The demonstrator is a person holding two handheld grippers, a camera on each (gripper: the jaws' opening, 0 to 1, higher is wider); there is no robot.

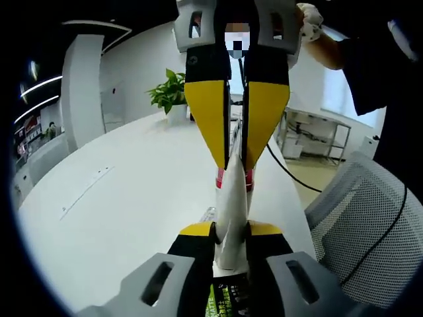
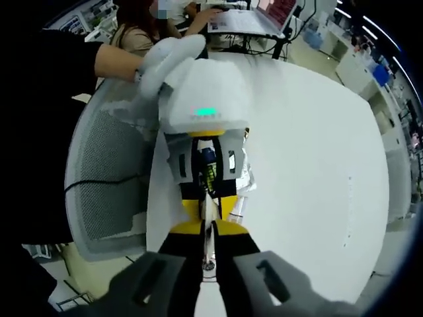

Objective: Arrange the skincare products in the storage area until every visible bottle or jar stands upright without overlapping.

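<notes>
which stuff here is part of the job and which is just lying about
Job: white tube, gripped by left gripper and right gripper over the white table.
Lying about: potted plant, mesh chair, laptop, black cable.

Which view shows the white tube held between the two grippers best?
The left gripper view: the white tube runs lengthwise, its red band visible, clamped between the left gripper and the right gripper. The right gripper view shows just a thin edge-on sliver.

tube [image 1: 231, 211]: white, red cap | pinched at both ends | raised above table
</notes>
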